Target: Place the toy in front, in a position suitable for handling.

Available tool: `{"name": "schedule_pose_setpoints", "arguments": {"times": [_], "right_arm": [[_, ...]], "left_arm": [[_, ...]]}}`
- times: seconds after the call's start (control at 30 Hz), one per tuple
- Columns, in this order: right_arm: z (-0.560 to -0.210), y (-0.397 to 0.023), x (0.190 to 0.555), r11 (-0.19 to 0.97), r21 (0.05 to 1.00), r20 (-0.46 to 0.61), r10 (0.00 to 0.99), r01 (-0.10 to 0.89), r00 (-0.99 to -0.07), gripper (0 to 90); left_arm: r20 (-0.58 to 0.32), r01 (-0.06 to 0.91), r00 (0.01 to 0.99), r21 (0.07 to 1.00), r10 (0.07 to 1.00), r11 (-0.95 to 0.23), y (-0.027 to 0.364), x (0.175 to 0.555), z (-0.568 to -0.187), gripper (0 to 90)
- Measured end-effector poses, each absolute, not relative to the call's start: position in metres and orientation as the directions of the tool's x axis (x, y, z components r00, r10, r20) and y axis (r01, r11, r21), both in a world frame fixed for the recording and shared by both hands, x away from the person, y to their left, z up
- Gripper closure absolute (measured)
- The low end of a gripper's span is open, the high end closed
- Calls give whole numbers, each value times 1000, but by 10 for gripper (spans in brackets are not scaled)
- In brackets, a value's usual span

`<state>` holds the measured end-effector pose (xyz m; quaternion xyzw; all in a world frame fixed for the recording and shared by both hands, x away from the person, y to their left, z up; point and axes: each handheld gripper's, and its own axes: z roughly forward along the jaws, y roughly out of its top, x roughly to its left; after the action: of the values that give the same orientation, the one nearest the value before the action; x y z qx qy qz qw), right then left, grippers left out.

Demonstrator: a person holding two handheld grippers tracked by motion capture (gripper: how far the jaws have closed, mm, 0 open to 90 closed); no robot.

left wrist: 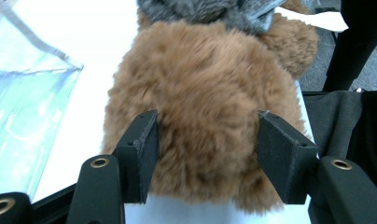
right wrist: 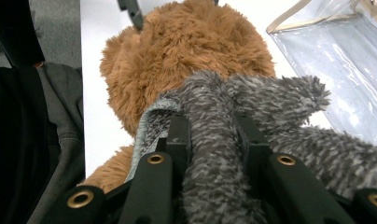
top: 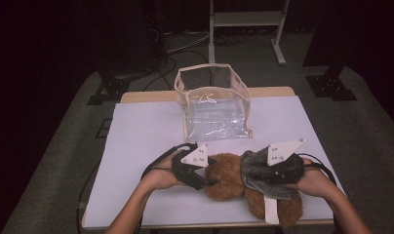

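Observation:
A brown plush toy (top: 229, 181) lies on the white table cover (top: 146, 141) near its front edge, with a grey fuzzy garment (top: 253, 163) on its right half. From the left, my left gripper (top: 209, 176) has its jaws on both sides of the toy's rounded brown end (left wrist: 205, 88), and the fur is squeezed between the pads (left wrist: 147, 140). My right gripper (top: 257, 175) comes in from the right. In the right gripper view, the right gripper (right wrist: 212, 126) is shut on a fold of the grey garment (right wrist: 270, 102), with brown fur (right wrist: 186, 46) beyond it.
A clear plastic bag (top: 212, 102) with beige trim stands open behind the toy at the table's middle back. A white tag (top: 271, 212) hangs from the toy at the front edge. Bare cover lies to the left. A metal stand (top: 246, 29) is on the floor beyond.

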<state>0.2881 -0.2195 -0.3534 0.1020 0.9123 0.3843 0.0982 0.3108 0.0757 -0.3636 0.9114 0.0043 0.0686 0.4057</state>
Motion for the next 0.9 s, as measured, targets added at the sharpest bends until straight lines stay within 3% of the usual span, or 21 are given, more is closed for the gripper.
{"name": "schedule_pose_setpoints", "arguments": {"times": [0.4,0.6,0.77,0.9], "right_arm": [[-322,-182,286,683,730,-135,166,15,-977,718],[-332,-156,291,677,735,-132,123,-14,-984,717],[-340,-175,290,682,731,-99,155,34,-983,717],[-344,-190,290,711,700,-103,184,60,-978,716]], "left_arm": [[93,-41,995,758,46,-651,64,312,-377,438],[105,-54,994,752,38,-657,64,308,-379,432],[86,-11,993,755,81,-656,74,312,-376,386],[66,8,994,759,90,-651,72,316,-378,403]]}}
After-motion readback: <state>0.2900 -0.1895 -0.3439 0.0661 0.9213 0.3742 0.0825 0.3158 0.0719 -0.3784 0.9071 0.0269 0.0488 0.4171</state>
